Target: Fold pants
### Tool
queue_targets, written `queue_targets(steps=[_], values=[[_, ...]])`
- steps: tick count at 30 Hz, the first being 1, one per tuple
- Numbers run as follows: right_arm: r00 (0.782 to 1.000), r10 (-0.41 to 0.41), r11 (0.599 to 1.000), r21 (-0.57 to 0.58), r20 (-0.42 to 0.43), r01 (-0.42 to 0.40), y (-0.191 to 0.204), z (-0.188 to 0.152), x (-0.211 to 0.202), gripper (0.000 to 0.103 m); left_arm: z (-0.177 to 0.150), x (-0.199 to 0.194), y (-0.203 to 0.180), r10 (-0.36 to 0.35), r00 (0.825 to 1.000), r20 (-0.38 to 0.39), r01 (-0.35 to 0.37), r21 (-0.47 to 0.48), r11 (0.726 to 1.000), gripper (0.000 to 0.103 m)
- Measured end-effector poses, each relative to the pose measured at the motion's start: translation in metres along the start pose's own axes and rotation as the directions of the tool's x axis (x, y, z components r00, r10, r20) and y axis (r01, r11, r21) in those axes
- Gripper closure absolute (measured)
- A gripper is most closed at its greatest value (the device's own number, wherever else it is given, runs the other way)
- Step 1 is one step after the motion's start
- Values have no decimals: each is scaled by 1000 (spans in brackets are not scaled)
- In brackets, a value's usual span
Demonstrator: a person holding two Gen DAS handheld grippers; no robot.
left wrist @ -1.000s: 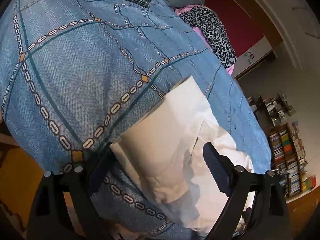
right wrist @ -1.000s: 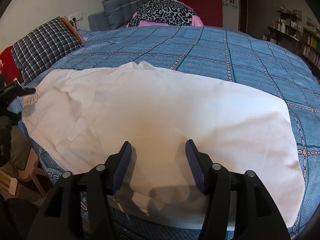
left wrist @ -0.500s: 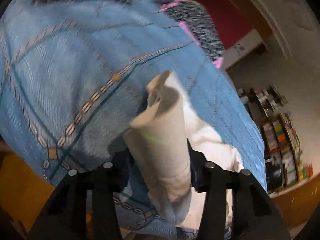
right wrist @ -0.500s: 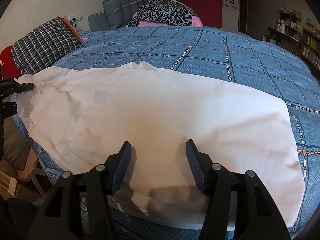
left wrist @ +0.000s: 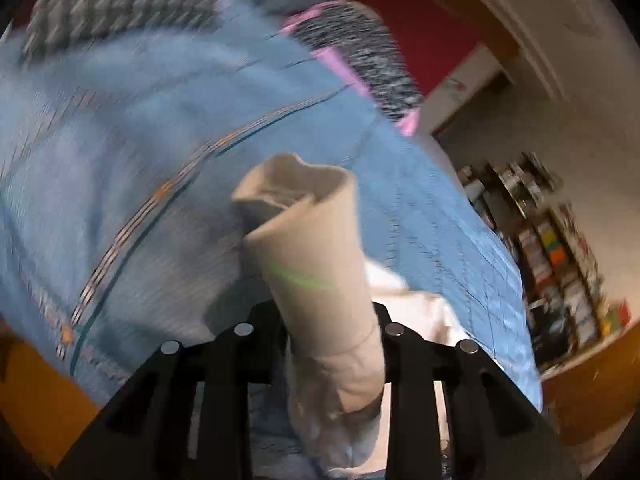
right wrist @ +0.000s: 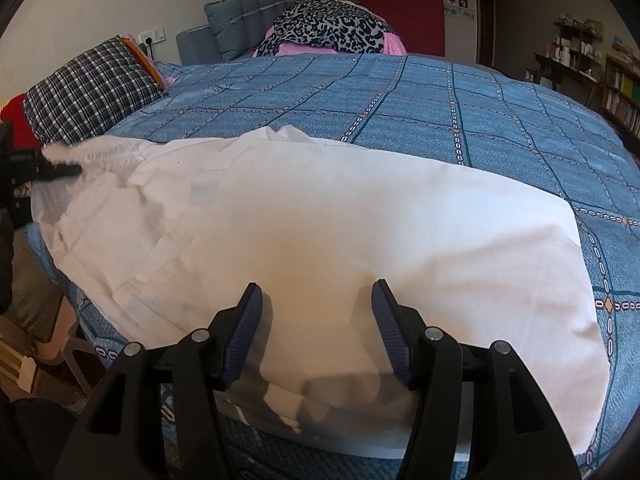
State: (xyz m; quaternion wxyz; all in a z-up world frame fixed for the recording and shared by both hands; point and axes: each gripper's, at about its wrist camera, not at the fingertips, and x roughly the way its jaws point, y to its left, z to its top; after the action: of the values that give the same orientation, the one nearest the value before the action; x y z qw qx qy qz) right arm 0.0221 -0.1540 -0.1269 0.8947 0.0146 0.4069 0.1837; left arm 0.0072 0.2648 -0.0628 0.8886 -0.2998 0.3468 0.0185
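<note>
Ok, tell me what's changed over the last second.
The left gripper has just been closing and now pinches the white pants' waist end, lifting it off the blue bedspread into a bunched roll. The right gripper stayed open, motionless over the flat pants.

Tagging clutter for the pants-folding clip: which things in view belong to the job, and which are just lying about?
In the job:
- white pants, spread on the blue bedspread
- left tongs, which have just been closing and now pinch the bunched waistband
- right tongs, open above the near edge

Lying about:
- plaid pillow
- leopard-print cloth
- grey cushion
- bookshelves
</note>
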Motion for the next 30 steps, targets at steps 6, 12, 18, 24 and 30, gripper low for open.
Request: queue_targets(steps=[6, 12, 18, 24, 30], values=[[998, 20, 996, 85, 61, -25, -14, 4, -18, 46, 5, -3, -86, -71, 997, 16, 67, 201, 977, 80], [993, 18, 978, 206, 115, -42, -47, 6, -37, 46, -17, 3, -170, -162, 986, -47, 167, 382, 909, 81], [986, 44, 927, 361, 158, -99, -94, -1, -53, 46, -69, 17, -245, -222, 958, -181, 285, 513, 810, 81], [983, 18, 891, 444, 181, -98, -127, -13, -63, 46, -128, 45, -295, -182, 939, -291, 330, 620, 712, 81], [981, 32, 863, 490, 191, -123, -145, -21, -61, 46, -166, 73, -309, -109, 933, -343, 327, 679, 657, 81]])
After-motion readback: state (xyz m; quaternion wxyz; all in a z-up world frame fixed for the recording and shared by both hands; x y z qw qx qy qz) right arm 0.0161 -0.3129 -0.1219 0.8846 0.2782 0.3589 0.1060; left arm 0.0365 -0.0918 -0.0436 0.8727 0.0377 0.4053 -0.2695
